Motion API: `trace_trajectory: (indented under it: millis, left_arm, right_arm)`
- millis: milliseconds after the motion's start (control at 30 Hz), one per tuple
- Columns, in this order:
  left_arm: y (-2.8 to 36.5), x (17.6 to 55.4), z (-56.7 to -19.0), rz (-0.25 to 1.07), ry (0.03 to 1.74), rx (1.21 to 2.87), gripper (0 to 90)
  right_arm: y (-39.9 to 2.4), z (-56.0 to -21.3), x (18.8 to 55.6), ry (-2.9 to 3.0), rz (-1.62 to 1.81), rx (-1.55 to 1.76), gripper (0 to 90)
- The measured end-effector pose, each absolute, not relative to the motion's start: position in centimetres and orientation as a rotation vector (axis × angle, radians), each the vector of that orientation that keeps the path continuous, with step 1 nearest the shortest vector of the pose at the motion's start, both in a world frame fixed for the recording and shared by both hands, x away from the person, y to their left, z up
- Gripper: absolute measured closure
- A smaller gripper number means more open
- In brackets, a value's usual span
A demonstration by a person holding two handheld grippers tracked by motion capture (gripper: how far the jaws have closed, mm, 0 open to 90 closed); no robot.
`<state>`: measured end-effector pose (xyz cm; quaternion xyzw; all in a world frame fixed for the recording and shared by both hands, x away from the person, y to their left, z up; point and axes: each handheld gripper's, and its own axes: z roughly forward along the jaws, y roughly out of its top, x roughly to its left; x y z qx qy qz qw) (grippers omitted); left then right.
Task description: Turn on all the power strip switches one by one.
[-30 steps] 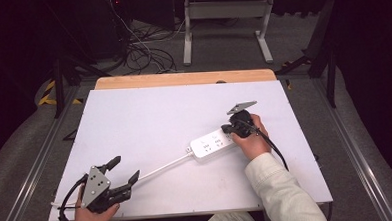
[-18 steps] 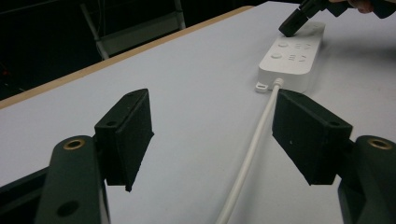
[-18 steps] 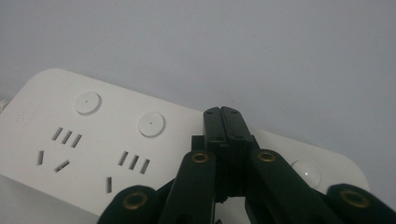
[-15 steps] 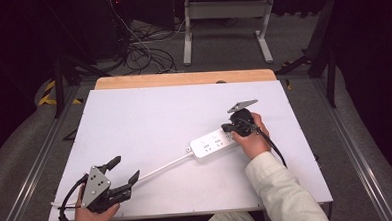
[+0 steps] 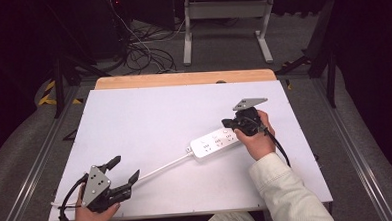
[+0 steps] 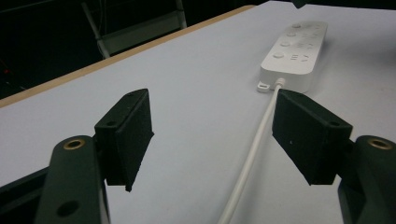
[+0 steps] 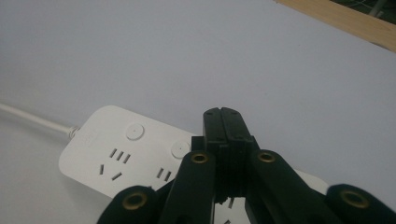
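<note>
High view: white rectangular plastic power strip lying mid-table on the white board, its cord running toward the spread, empty left gripper; right gripper, clenched on nothing, poised above the strip's switch buttons, likely pressing one next.

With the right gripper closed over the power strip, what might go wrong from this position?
1. The shut right gripper hangs above the power strip near its round buttons; dropping back down could press the wrong one, or land on sockets instead.
2. The strip lies loose on the table, so a sideways push may slide it.
3. Its cable runs between the open left gripper fingers; moving that hand could drag the strip.
</note>
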<state>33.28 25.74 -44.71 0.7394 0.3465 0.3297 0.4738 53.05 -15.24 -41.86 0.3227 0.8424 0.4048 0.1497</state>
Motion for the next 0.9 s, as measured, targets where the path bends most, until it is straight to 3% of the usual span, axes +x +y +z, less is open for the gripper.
trace_trajectory:
  millis: [400, 900]
  left_arm:
    - [25.8, 33.2, -44.7, 0.803, 0.848, 1.806, 29.0]
    - [25.8, 33.2, -44.7, 0.807, 0.851, 1.808, 29.0]
  right_arm:
    - [-12.7, -40.8, 51.7, 2.467, 1.185, 0.802, 90.0]
    - [-11.8, -43.4, 52.4, 2.533, 1.100, 0.828, 90.0]
